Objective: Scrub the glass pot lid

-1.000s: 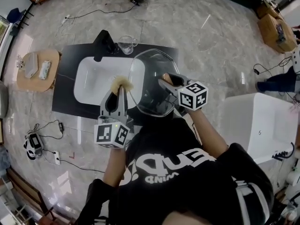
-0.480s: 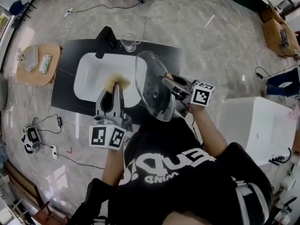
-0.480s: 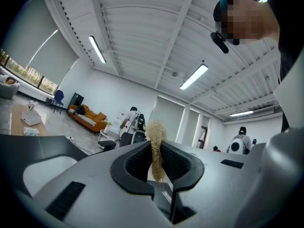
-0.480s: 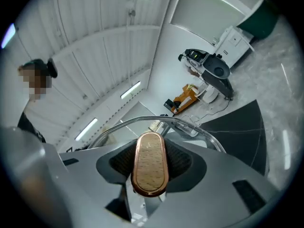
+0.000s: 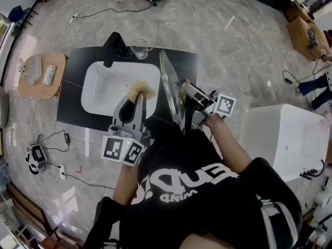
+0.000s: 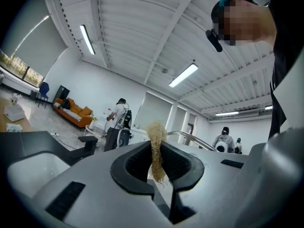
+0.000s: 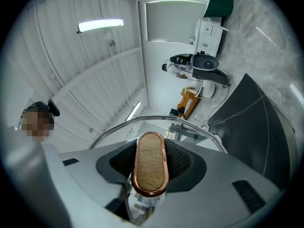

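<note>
The glass pot lid [image 5: 170, 90] stands on edge over the right side of the white sink [image 5: 104, 95], seen nearly edge-on in the head view. My right gripper [image 5: 188, 93] is shut on the lid's wooden, copper-rimmed knob [image 7: 151, 163], with the lid's steel rim [image 7: 156, 119] arching beyond the jaws. My left gripper [image 5: 136, 96] is shut on a tan fibre scrubber [image 5: 141, 88], which sits just left of the lid's glass face. In the left gripper view the scrubber [image 6: 155, 148] stands pinched between the pads, and the lid rim [image 6: 190, 137] shows behind it.
The sink sits in a black counter [image 5: 72, 82] with a black tap [image 5: 115, 43] and a glass jug [image 5: 139, 49] at the back. A small wooden table [image 5: 41, 74] stands to the left, a white tub [image 5: 282, 139] to the right. Cables lie on the floor.
The lid has rolled from facing me nearly flat to standing edge-on. My right gripper turned with it. The left gripper with the scrubber rose and shifted right, close to the glass.
</note>
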Available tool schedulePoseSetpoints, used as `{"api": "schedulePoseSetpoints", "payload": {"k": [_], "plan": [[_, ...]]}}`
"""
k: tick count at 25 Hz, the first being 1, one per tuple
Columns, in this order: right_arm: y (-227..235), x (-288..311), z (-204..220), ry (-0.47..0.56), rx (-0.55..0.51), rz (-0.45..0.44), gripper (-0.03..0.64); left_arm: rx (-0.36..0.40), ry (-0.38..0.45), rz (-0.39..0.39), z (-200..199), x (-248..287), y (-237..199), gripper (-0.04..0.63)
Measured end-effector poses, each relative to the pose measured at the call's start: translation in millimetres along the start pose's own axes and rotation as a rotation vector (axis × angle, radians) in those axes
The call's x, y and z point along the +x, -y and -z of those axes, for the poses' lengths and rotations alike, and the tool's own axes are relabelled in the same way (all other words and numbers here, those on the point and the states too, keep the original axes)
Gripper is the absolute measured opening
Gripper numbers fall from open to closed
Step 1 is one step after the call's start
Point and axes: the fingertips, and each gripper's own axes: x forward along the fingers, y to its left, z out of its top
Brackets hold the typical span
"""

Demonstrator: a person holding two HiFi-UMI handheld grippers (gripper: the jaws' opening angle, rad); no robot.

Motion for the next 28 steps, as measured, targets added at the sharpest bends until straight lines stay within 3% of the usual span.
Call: {"api": "schedulePoseSetpoints", "payload": {"k": [11,15,21,28], "plan": [[-9.0,-12.0,-9.7,0.165,0.207,-0.138,0.172,0.0,-0.029,0.137,0.1,6.1,28.2,0.051],[-11.7,-10.4,-9.3,0.16,0.205,-0.143,0.17,0.0,-0.045,0.202,-2.0,11.7,40.5,0.051],[-15.1,-8.8,-4.4,0.154,0.226,-0.158,0.172,-0.018,-0.079,0.36,-5.0,25.1,70.8,0.051],[-18.8,-4.4,3.8,0.111,0.225,-0.151,0.172,0.034,-0.128,0.475,-6.5,36.8,89.3,0.051]]}}
